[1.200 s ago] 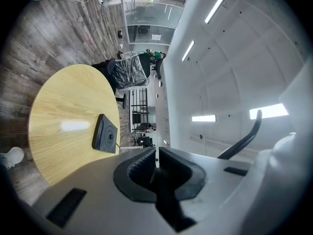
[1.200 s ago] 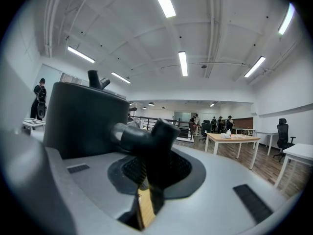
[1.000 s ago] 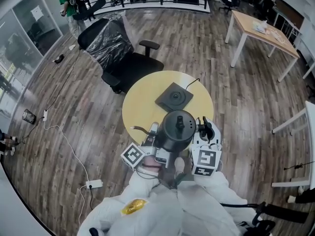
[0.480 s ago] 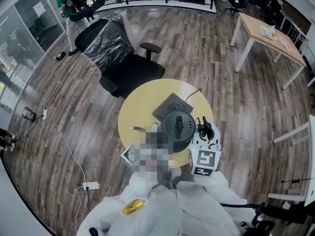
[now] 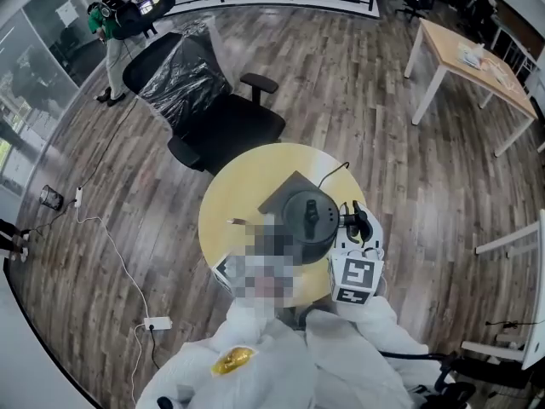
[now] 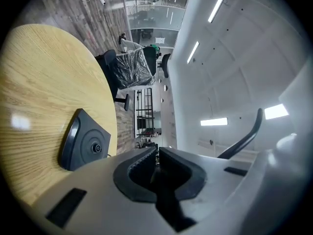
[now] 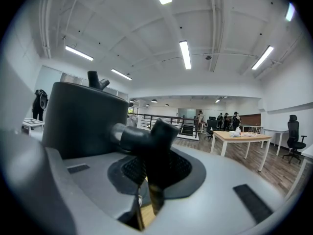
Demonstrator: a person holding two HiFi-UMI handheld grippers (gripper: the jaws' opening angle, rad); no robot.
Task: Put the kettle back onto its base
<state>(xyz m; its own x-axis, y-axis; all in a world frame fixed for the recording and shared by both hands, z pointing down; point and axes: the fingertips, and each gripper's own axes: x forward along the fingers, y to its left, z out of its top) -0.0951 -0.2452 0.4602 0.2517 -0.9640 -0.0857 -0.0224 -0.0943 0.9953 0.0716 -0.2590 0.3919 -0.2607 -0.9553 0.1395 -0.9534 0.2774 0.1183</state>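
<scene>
The black kettle (image 5: pixel 308 224) hangs over the round yellow table (image 5: pixel 234 186), covering the near corner of its dark square base (image 5: pixel 285 190). My right gripper (image 5: pixel 352 225) is at the kettle's right side. In the right gripper view that gripper (image 7: pixel 146 168) is shut on the kettle's handle (image 7: pixel 151 136), with the kettle body (image 7: pixel 80 119) to the left. A mosaic patch hides most of my left gripper in the head view; only its marker cube (image 5: pixel 226 269) shows. In its own view the left gripper (image 6: pixel 156 153) has its pads together, empty, and the base (image 6: pixel 85 143) lies ahead on the table (image 6: pixel 44 72).
A black office chair wrapped in plastic (image 5: pixel 200 92) stands just beyond the table. The base's cord (image 5: pixel 332 173) runs off the far right edge. A wooden desk (image 5: pixel 464 54) is at the back right. A power strip with cable (image 5: pixel 153 322) lies on the floor at left.
Both grippers and the kettle have moved forward over the table toward the base. The kettle now overlaps the base's near corner.
</scene>
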